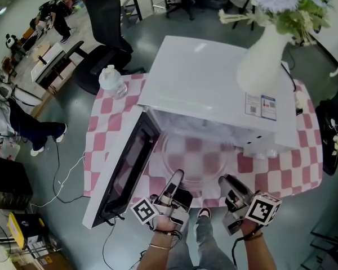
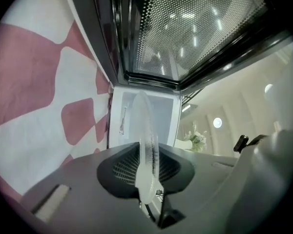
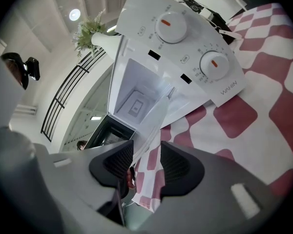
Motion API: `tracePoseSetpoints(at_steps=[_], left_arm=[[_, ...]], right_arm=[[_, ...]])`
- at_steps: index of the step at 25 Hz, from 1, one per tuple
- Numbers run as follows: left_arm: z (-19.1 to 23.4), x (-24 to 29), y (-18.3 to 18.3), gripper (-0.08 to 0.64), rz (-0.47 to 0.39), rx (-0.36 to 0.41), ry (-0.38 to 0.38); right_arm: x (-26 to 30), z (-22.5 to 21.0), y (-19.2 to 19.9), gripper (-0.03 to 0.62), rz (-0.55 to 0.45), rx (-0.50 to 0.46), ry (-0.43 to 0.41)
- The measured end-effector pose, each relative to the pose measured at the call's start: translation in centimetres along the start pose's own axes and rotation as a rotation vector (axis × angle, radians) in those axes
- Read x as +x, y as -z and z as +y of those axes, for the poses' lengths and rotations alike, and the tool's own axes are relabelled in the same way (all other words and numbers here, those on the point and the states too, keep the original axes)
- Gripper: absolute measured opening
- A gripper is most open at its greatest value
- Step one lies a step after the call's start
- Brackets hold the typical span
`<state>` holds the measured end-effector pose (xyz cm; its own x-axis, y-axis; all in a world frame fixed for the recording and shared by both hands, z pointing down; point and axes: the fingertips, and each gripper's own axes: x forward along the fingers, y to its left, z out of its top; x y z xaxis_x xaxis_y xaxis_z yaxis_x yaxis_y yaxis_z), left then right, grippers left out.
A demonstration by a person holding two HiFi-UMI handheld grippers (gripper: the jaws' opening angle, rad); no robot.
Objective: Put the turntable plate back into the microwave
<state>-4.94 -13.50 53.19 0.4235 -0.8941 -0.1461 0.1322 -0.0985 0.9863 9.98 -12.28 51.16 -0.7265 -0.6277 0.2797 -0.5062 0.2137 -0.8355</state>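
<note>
The clear glass turntable plate (image 1: 191, 156) hangs level in front of the white microwave's (image 1: 208, 89) open cavity, its far part just inside. My left gripper (image 1: 177, 179) is shut on the plate's near rim; in the left gripper view the plate (image 2: 147, 140) stands edge-on, pinched between the pads. My right gripper (image 1: 225, 183) sits at the plate's near right edge. In the right gripper view its jaws (image 3: 146, 165) stand wide apart, and the plate's rim (image 3: 154, 126) passes between them without being pressed. The cavity (image 3: 139, 96) lies straight ahead.
The microwave door (image 1: 124, 167) swings open to the left, close beside my left gripper. A white vase (image 1: 265, 55) with flowers stands on top of the microwave. A water bottle (image 1: 112, 82) is on the pink checked tablecloth (image 1: 281, 173) at the back left. An office chair (image 1: 104, 27) stands beyond.
</note>
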Motion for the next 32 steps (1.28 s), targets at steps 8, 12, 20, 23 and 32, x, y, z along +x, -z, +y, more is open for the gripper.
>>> tracePoseSetpoints(at_steps=[8,12,20,23,32], left_arm=[[0.1,1.3,0.0,0.055,-0.011,0.017,-0.012],[-0.2,1.9,0.2,0.055,-0.010,0.034,-0.017],[-0.5,2.7,0.3,0.055,-0.032,0.052,-0.032],[-0.5,2.8,0.2,0.057,-0.035,0.050,-0.029],[-0.3,3.4,0.0,0.057,-0.034,0.050,-0.039]], right_arm=[[-2.0,-1.3,-0.4,0.155,-0.039,-0.177,0.151],[-2.9,-1.6,-0.7,0.152,-0.069,-0.331,0.267],[-4.2,-3.1,-0.7,0.009,-0.074,-0.382,0.440],[-4.6,-3.7,-0.5,0.009,-0.055,-0.403,0.493],[-5.1,-4.2,0.1,0.009,-0.048,-0.403,0.537]])
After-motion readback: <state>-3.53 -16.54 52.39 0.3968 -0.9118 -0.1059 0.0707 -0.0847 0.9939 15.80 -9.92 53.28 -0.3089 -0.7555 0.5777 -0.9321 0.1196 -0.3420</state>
